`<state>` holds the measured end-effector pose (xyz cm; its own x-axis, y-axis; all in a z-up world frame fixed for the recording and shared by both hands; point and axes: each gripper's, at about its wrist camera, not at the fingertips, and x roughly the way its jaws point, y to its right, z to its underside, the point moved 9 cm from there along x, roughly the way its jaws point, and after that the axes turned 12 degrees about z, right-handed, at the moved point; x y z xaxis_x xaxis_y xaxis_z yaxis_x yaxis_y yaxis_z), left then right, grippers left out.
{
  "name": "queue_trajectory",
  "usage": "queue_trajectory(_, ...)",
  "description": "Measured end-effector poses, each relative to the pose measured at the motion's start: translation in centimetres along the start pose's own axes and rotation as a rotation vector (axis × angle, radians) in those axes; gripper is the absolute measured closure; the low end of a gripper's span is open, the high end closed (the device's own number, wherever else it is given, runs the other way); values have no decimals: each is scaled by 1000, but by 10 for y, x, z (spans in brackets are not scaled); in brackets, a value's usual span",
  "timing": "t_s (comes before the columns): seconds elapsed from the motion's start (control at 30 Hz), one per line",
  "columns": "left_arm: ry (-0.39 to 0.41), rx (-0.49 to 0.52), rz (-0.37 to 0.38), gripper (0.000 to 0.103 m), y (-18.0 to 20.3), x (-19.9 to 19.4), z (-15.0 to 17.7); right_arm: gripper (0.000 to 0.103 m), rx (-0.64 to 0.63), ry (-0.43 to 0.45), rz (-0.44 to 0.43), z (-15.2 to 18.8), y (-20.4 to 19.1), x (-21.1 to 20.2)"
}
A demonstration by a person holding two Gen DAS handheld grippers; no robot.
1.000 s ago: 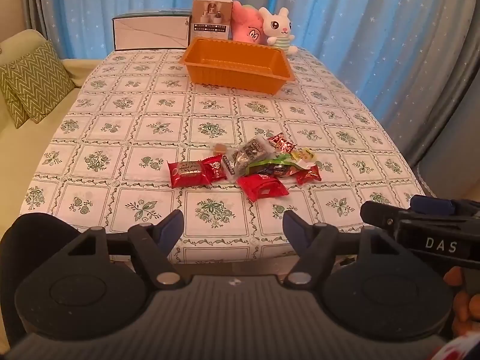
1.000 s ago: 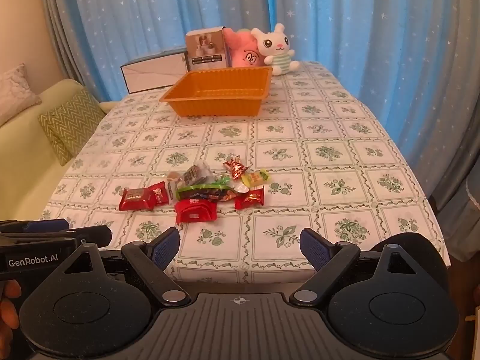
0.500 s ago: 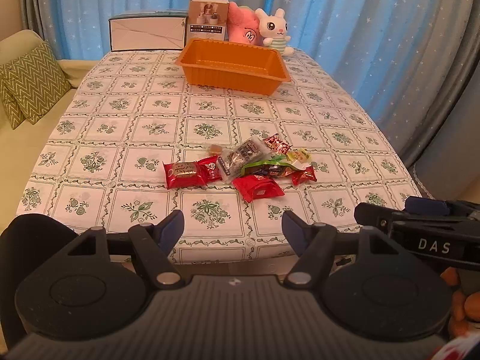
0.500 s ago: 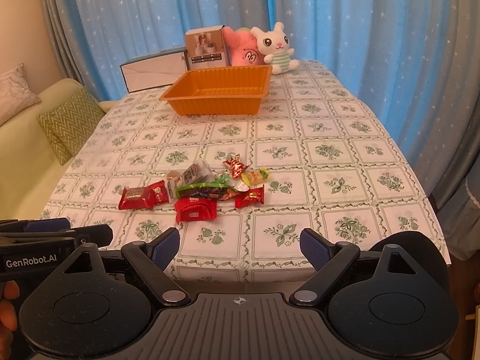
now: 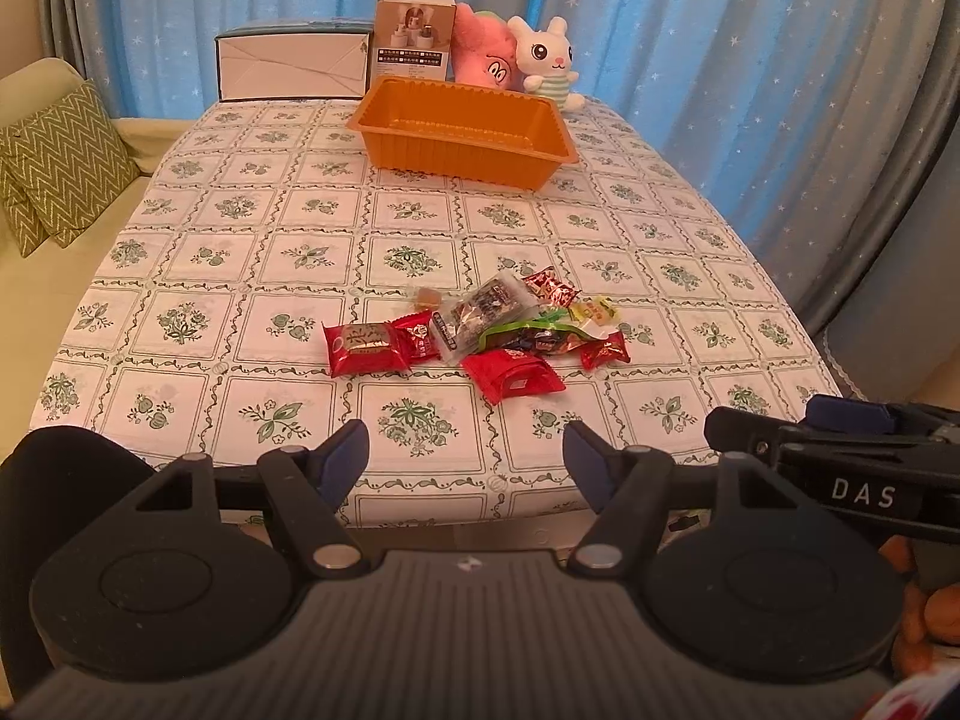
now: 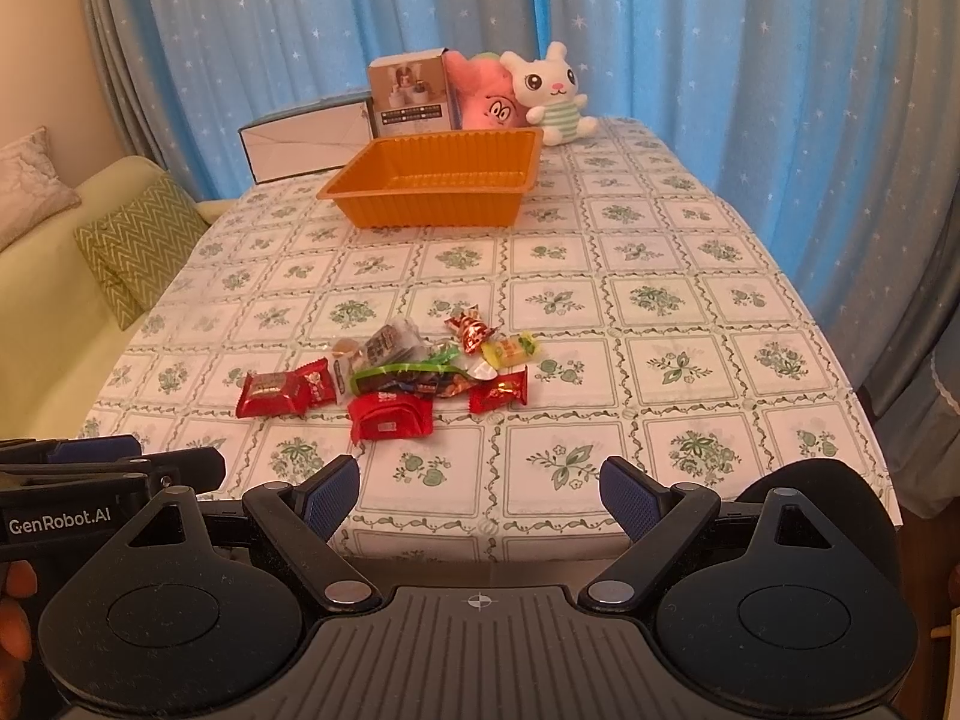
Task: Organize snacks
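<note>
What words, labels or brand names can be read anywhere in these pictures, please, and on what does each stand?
"DAS": on the right gripper, seen in the left wrist view.
"GenRobot.AI": on the left gripper, seen in the right wrist view.
Print on the snack wrappers and the upright box: too small to read.

Print on the snack wrappers point(image 5: 480, 330) too small for you to read. Pink plush point(image 6: 480, 93) partly hidden behind the tall box point(image 6: 410, 95) beside it.
</note>
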<state>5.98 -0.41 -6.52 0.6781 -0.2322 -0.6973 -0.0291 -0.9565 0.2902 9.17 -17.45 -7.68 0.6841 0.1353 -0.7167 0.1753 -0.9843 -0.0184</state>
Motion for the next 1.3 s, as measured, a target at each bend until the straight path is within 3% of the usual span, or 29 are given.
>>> queue_trajectory(1.3, 0, -1, -1, 38, 1, 0, 0, 16, 1, -1, -1, 0, 0, 0)
